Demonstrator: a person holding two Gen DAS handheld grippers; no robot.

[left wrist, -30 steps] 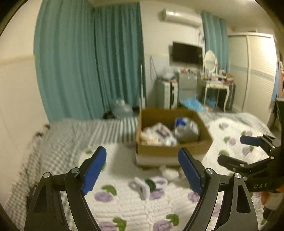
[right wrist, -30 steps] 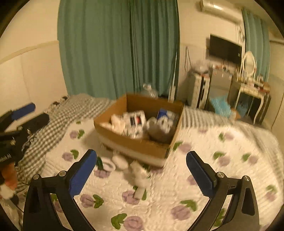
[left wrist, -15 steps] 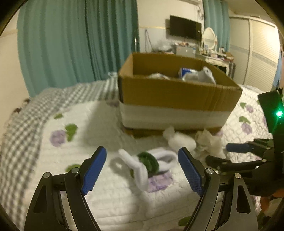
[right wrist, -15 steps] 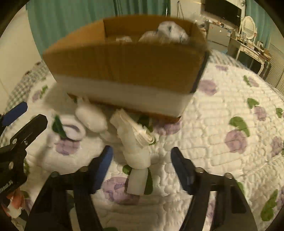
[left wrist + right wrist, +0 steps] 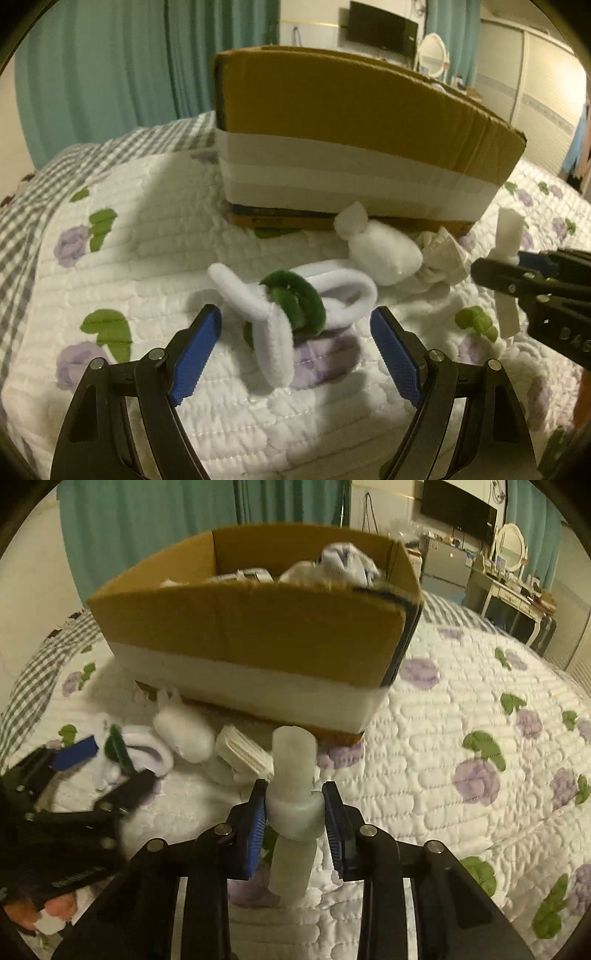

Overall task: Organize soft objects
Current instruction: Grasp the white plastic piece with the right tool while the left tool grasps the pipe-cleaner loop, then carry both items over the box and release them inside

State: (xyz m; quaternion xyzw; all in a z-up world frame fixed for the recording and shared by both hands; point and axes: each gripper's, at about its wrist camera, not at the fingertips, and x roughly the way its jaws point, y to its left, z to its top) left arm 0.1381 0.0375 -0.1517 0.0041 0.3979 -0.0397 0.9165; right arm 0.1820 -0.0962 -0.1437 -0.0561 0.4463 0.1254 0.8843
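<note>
A cardboard box (image 5: 255, 624) with soft items inside stands on the quilted bed; it also shows in the left wrist view (image 5: 354, 122). My right gripper (image 5: 295, 812) is shut on a knotted white foam strip (image 5: 293, 775), held just above the quilt; the strip shows at the right of the left wrist view (image 5: 508, 236). My left gripper (image 5: 295, 343) is open, its blue pads either side of a white and green plush loop toy (image 5: 295, 295) lying on the quilt. A white stuffed pouch (image 5: 384, 247) and a folded white cloth (image 5: 443, 258) lie by the box front.
The floral quilt (image 5: 461, 738) covers the bed, with a grey checked blanket (image 5: 26, 195) at the left. Teal curtains (image 5: 110, 66) hang behind. A dressing table with a mirror (image 5: 513, 572) and a wall TV (image 5: 458, 509) stand at the far right.
Both grippers dropped toward the quilt in front of the box. My right gripper closed on the white foam strip. My left gripper moved in around the loop toy, staying open.
</note>
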